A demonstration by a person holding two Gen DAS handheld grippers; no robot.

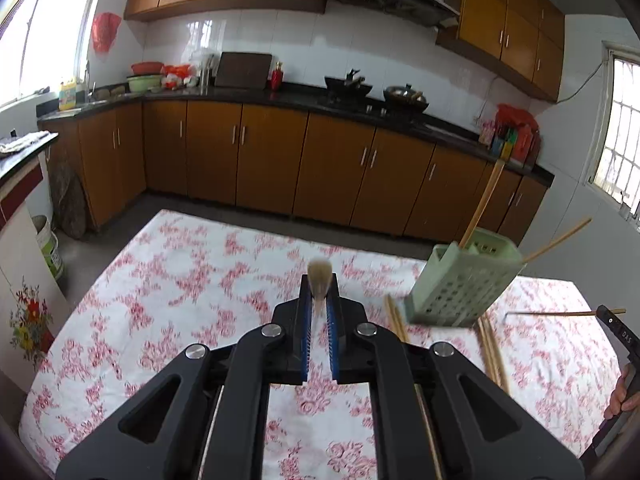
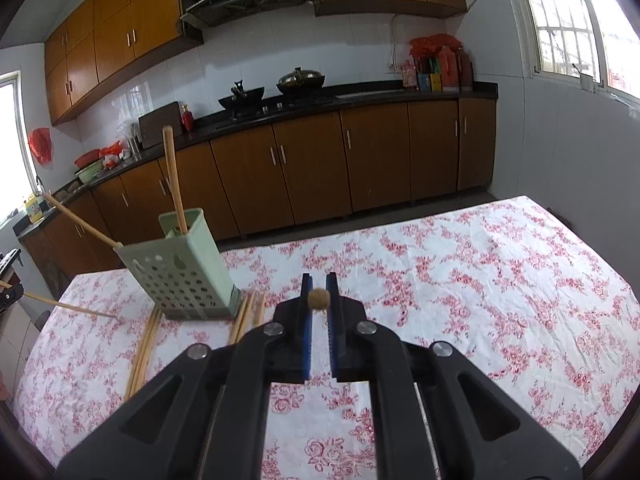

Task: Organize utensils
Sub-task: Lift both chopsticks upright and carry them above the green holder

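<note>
L gripper [image 1: 319, 300] & R gripper [image 2: 319, 300] each pinch a chopstick end-on; pale green holder [image 2: 188, 276] tilts at 10 o'clock w/ two sticks.

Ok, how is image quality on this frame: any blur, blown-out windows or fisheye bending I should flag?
Left wrist view: the chopstick end between the fingers is blurred, the left window is blown out, and the counter edge bows. Right wrist view: the held chopstick end is soft, the right window glares white, and the green holder stays fairly sharp.
</note>
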